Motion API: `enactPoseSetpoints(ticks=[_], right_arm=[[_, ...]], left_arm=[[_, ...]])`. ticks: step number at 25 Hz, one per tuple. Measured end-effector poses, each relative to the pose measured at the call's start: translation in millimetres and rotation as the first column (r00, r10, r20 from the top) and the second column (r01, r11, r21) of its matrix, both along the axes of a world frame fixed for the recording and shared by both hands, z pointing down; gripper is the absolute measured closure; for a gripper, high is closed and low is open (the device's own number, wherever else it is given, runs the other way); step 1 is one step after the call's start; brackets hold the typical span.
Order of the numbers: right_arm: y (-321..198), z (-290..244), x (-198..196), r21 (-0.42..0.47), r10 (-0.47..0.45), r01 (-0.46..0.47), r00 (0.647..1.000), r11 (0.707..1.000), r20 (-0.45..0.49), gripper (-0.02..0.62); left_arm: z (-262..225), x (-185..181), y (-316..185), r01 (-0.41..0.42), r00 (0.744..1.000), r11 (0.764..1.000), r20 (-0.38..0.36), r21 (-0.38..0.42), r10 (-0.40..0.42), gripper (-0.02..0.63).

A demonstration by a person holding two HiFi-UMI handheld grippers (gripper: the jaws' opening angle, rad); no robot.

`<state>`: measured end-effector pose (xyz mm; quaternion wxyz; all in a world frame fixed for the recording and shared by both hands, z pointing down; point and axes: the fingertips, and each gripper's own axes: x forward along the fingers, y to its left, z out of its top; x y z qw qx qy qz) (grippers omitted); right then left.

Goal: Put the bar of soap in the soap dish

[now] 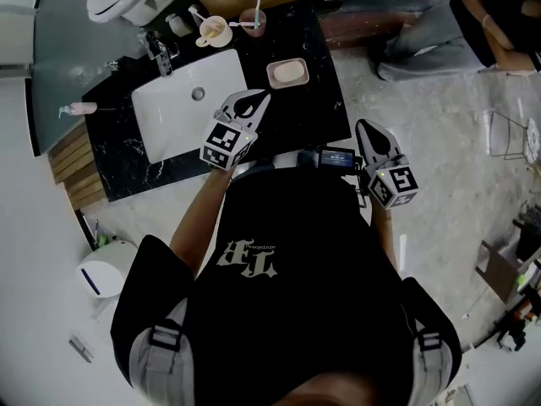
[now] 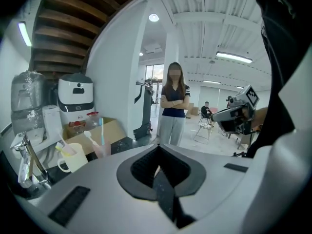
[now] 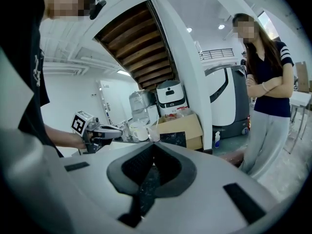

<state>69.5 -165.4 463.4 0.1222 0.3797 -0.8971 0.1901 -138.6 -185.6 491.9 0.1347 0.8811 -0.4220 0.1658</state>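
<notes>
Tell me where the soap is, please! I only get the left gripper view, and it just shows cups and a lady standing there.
Observer: The head view shows the bar of soap already lying in the soap dish on the black counter.
Operator: Is my tool touching it?
Observer: No. Your left tool hangs by the right corner of the sink, clear of the dish.
Operator: I see another tool far off. Is it over the counter too?
Observer: No, the right tool is past the counter's right end, above the floor.
</notes>
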Motion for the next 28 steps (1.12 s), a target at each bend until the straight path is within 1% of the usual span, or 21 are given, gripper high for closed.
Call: enactPoseSetpoints(ticks=[4, 8, 12, 18, 28], right_arm=[[-8, 0, -10, 0.001, -0.031, 0.031, 1.000, 1.000, 0.006, 0.588], [-12, -3, -24, 0.008, -0.072, 0.072, 0.997, 0.997, 0.006, 0.588], [-13, -3, -35, 0.020, -0.102, 0.102, 0.995, 0.995, -0.005, 0.589], [-17, -5, -40, 0.040, -0.125, 0.125, 0.992, 0.991, -0.016, 0.589], [-16, -1, -35, 0.018, -0.115, 0.116, 0.993, 0.993, -0.011, 0.589]], left_arm=[[-5, 2, 16, 0.018, 0.999, 1.000, -0.038, -0.011, -0.019, 0.597], [-2, -6, 26, 0.055, 0.997, 0.998, -0.051, -0.027, -0.056, 0.597], [-3, -17, 28, 0.082, 0.995, 0.996, -0.054, -0.025, -0.083, 0.597], [1, -20, 31, 0.088, 0.995, 0.995, -0.053, -0.043, -0.090, 0.597], [2, -9, 30, 0.056, 0.996, 0.997, -0.067, -0.057, -0.059, 0.597]])
